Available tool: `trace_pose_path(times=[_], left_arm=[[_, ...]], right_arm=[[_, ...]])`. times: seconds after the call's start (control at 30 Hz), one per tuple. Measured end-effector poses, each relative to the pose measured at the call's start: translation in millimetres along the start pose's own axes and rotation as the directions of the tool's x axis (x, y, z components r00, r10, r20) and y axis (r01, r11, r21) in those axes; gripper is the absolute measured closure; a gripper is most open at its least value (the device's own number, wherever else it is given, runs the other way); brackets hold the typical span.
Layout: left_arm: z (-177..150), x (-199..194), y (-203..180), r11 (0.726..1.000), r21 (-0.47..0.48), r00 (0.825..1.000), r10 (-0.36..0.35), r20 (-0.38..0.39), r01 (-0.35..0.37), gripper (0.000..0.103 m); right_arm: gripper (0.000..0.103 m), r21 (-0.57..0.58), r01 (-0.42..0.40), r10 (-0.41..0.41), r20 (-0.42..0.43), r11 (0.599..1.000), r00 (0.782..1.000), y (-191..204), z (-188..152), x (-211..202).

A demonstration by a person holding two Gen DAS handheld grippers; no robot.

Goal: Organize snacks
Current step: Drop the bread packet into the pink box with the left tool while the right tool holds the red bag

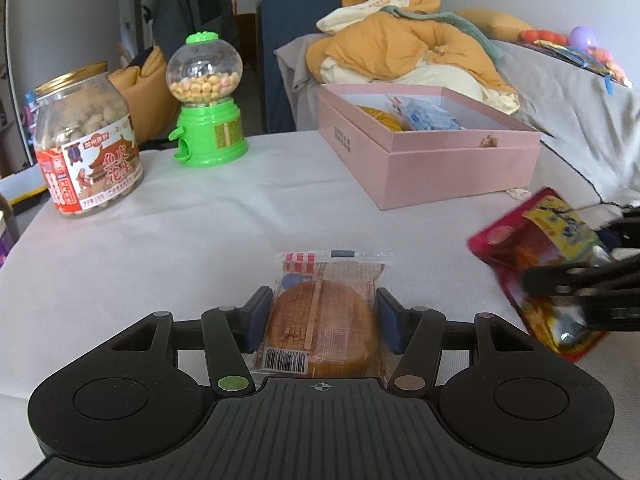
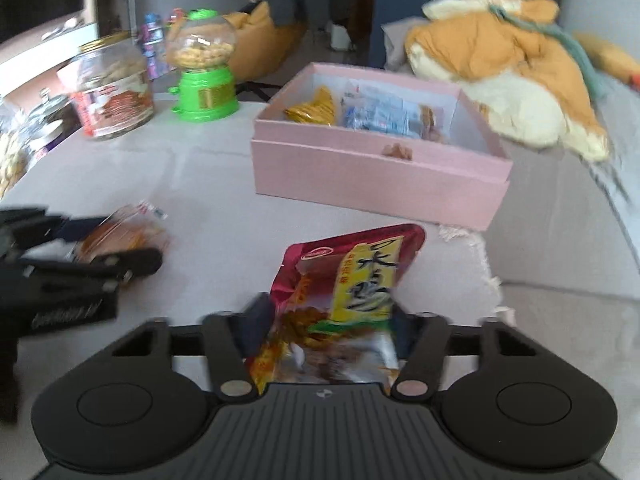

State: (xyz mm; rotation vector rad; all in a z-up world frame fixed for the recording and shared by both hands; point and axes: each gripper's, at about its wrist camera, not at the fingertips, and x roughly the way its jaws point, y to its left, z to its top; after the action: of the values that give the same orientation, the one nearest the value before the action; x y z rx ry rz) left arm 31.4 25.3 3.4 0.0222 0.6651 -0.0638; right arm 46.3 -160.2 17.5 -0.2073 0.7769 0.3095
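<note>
Crinkly-wrapped round cake (image 1: 323,320), light and crushable, sat clamped edgewise in left gripper (image 1: 323,320); right gripper (image 2: 326,330) pinched limp red pouch (image 2: 344,284).

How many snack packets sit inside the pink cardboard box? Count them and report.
3 visible in the pink cardboard box: a yellow packet at its left, a blue-white packet in the middle, a brownish snack to the right. More may be hidden underneath.

Soft daylight, left view sharp, right view motion-blurred, fisheye bending at edges
</note>
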Motion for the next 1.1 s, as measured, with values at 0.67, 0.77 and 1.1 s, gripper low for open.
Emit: trace_pose_path(times=[0.67, 0.77, 1.1], left_arm=[[15, -19, 0, 0.992, -0.067, 0.992, -0.101, 0.078, 0.107, 0.043], [57, -24, -12, 0.984, -0.056, 0.977, -0.157, 0.143, 0.167, 0.043], [178, 62, -25, 0.913, -0.262, 0.943, -0.264, 0.202, 0.312, 0.046]], right_arm=[[0.087, 0.033, -0.132, 0.132, 0.008, 0.991, 0.991, -39, 9, -62], [0.087, 0.039, -0.154, 0.153, 0.025, 0.987, 0.988, -44, 11, -70], [0.087, 0.119, -0.121, 0.113, 0.070, 0.985, 0.991, -73, 13, -75]])
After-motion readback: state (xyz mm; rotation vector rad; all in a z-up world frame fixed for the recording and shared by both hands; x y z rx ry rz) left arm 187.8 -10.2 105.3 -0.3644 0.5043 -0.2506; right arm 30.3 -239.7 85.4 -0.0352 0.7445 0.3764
